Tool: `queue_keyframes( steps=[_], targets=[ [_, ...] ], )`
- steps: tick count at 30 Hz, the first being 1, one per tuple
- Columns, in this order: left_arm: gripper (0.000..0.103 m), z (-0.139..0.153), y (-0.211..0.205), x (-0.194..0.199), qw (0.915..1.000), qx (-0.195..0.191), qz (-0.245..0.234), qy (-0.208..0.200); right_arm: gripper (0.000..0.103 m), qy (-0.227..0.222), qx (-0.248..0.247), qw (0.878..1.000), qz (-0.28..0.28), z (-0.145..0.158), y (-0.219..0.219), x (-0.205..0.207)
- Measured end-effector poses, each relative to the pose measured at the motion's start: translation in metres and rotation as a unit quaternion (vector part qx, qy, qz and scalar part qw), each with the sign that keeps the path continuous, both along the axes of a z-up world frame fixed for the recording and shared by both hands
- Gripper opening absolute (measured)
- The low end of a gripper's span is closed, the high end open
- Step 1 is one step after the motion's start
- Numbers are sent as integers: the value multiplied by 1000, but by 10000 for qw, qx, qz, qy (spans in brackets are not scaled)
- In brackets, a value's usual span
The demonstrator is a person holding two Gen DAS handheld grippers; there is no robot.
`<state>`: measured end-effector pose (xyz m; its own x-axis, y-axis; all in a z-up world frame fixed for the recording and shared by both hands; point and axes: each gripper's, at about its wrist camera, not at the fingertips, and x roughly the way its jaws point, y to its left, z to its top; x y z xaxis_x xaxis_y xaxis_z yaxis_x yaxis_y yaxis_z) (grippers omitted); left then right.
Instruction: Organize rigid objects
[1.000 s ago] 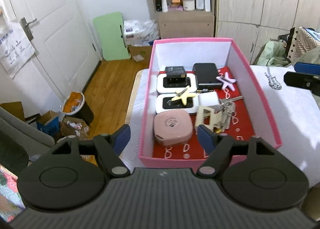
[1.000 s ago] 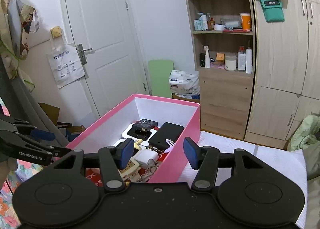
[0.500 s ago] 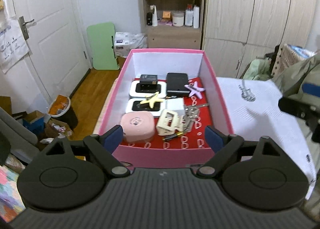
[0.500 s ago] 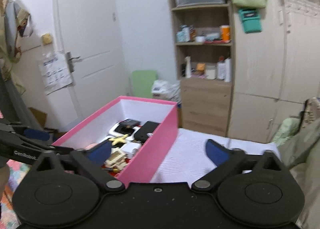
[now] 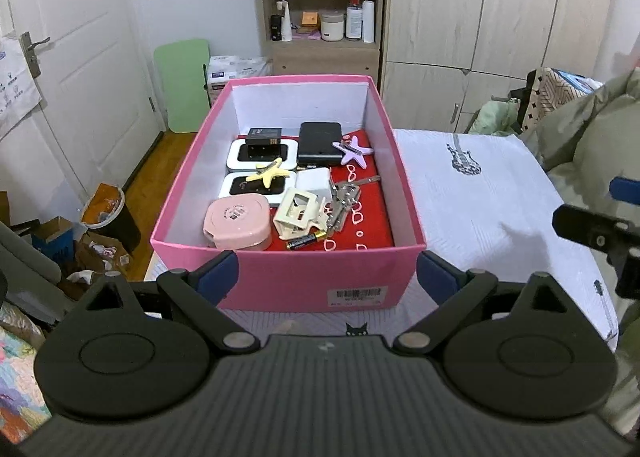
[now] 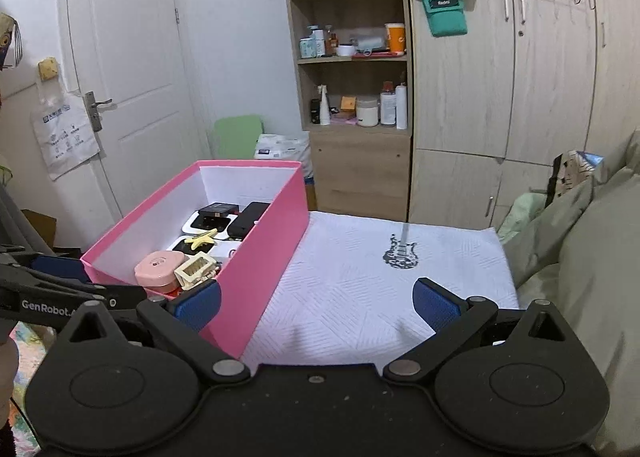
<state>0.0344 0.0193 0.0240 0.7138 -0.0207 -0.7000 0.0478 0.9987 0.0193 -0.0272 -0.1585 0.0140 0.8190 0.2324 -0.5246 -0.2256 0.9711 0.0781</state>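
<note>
A pink box [image 5: 288,277] stands on a white cloth; it also shows in the right wrist view [image 6: 276,257]. Inside lie a pink round case [image 5: 236,221], a cream hair claw [image 5: 298,213], a battery [image 5: 306,242], keys [image 5: 344,197], a white charger [image 5: 314,181], two white cases, a black power bank [image 5: 320,143], a yellow star clip [image 5: 268,173] and a purple star clip [image 5: 354,149]. My left gripper [image 5: 327,277] is open and empty, just before the box's near wall. My right gripper [image 6: 316,301] is open and empty above the cloth, right of the box.
The white cloth [image 6: 380,281] with a guitar print covers the surface right of the box. Green bedding [image 6: 592,241] lies at the far right. A shelf unit [image 5: 320,17] and wardrobes stand behind. A bin [image 5: 112,213] and clutter sit on the floor at left.
Both grippers have opened wider and drawn back from the box. The left one now sees the box's near wall; the right one has swung right over the cloth.
</note>
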Motion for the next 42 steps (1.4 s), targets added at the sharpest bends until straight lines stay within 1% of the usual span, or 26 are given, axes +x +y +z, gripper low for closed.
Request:
queue_keyframes(
  steps=[4, 7, 12, 14, 18, 20, 27, 42],
  targets=[
    [97, -4, -4, -3, 10000, 14, -36, 32, 103, -15, -124, 9999, -97, 1, -1, -4],
    [97, -5, -5, -4, 10000, 4, -40, 23, 103, -22, -130, 9998, -119, 0, -3, -5],
    [97, -5, -2, -5, 9999, 14, 27, -131, 103, -29, -106, 9998, -151, -1, -7, -6],
    [100, -6, 0, -4, 9999, -9, 66, -137, 103, -42, -123, 9998, -164, -1, -6, -7],
    [100, -8, 2, -4, 9998, -20, 131, -157, 103, -52, -150, 9997, -196, -2, -5, -6],
    [103, -9, 3, -4, 9997, -19, 169, -162, 103, -52, -170, 9996, -210, -3, -5, -6],
    [103, -12, 3, -5, 9996, 82, 224, -154, 103, 17, -166, 9995, -253, -9, -4, -5],
    [103, -14, 0, -6, 9997, 89, 196, -86, 103, 10, -218, 9993, -318, -9, -7, -8]
  ],
)
